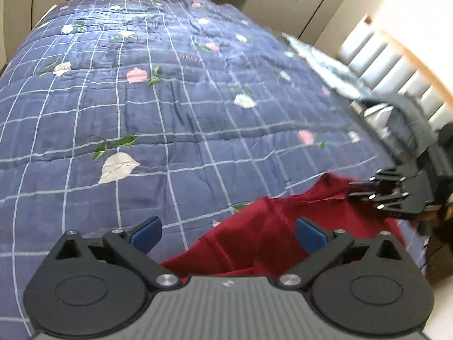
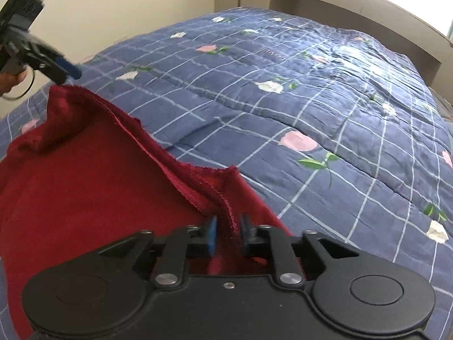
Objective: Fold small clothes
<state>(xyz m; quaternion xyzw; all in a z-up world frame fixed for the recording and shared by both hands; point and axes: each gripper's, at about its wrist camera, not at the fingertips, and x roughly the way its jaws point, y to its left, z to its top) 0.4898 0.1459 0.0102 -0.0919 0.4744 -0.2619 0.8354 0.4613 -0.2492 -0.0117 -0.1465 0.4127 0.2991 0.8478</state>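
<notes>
Left claw [image 1: 228, 233]: jaws spread as wide as they go, nothing between the blue pads [image 1: 308, 233]; red garment [image 1: 271, 232] lies under and ahead of it, not gripped.

Right claw [image 2: 228, 233]: jaws part-open. Stitched seam ridge of the garment [image 2: 85, 198] runs up between the pads; I see gaps both sides, so I read it as loose, not pinched.

Garment location: on the bed, near edge of the blue checked floral quilt [image 2: 311, 99], at the corner closest to both claws. Rest of the quilt bare of clothing.

Key relation: the garment's hemmed edge runs diag. from the right claw up-left toward the left claw [image 2: 66, 69], which hangs just above the raised far corner, apart from it. So the long axis spans claw to claw; each has one end directly below/ahead. Right claw nearer to cloth, already astride the seam.

Judgement: cloth appears just laid down, lumpy, one corner peaked. Next grip likely needs the left claw to drop onto that peak. Risk: soft quilt snagging with the hem.
</notes>
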